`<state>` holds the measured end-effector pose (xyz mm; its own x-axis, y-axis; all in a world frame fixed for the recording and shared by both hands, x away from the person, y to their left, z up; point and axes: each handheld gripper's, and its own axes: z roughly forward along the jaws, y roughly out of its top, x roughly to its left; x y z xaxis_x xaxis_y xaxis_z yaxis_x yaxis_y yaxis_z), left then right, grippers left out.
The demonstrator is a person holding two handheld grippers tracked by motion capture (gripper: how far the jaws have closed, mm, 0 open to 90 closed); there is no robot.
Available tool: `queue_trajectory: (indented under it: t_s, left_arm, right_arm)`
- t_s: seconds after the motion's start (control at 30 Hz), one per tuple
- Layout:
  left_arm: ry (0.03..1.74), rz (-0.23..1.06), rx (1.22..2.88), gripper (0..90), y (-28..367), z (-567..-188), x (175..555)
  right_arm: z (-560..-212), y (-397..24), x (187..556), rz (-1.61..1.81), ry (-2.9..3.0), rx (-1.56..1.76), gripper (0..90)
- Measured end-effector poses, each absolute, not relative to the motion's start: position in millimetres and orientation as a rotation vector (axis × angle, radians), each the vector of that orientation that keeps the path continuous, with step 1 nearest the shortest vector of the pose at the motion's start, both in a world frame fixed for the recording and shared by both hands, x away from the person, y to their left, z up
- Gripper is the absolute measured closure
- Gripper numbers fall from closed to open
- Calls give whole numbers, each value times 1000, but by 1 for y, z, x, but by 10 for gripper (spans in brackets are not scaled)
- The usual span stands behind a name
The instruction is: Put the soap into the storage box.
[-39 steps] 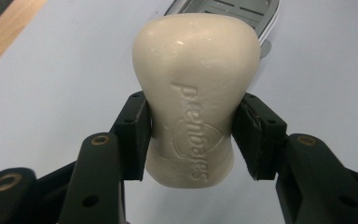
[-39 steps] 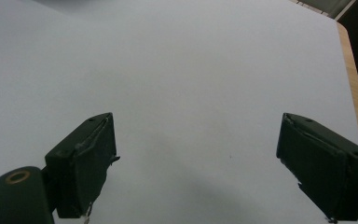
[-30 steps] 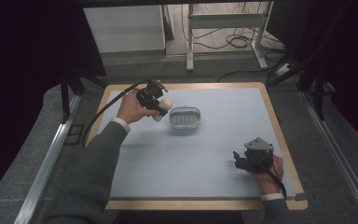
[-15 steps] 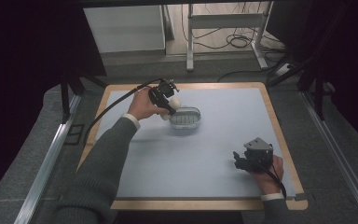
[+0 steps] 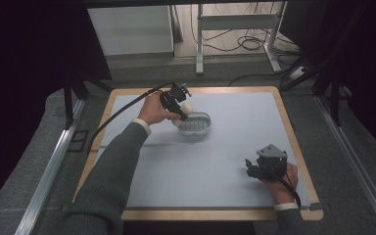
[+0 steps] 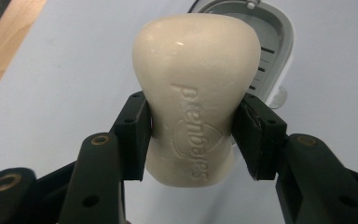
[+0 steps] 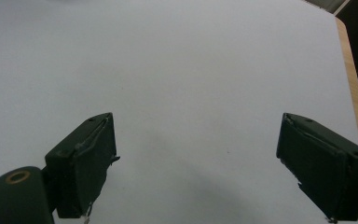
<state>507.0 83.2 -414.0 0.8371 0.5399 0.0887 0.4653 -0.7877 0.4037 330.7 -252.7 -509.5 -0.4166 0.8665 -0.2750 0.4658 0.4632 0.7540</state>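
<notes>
A cream bar of soap (image 6: pixel 196 88) with raised lettering is clamped between the jaws of my left gripper (image 6: pixel 193 135), which is shut on it. In the high view that gripper (image 5: pixel 182 111) holds the soap (image 5: pixel 186 107) just over the left end of a grey oval soap dish (image 5: pixel 197 125) lying on the pale blue mat. The dish's slotted inside (image 6: pixel 265 42) shows past the soap in the left gripper view. My right gripper (image 5: pixel 252 167) rests low at the mat's front right, open, with nothing between its pads (image 7: pixel 86 158).
A pale blue mat (image 5: pixel 225 152) covers a wooden-edged board (image 5: pixel 293 147). A black cable (image 5: pixel 122 110) trails from the left gripper off the board's left side. Metal rails (image 5: pixel 49 166) run along both sides, and table legs and cables stand behind.
My left gripper has carried the soap rightward from the dish's left side until it sits over the dish's left end. The right gripper has stayed put.
</notes>
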Motion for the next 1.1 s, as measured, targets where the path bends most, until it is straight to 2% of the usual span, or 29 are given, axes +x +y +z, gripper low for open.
queue_trajectory:
  t_s: [0.5, 1.1]
  left_arm:
    - [689, 265, 2687, 498, 54, -420, 513]
    - [694, 235, 2682, 484, 53, -439, 516]
  right_arm:
    - [-510, -254, 330, 774, 2053, 1101, 116]
    - [-511, -254, 331, 764, 2054, 1096, 116]
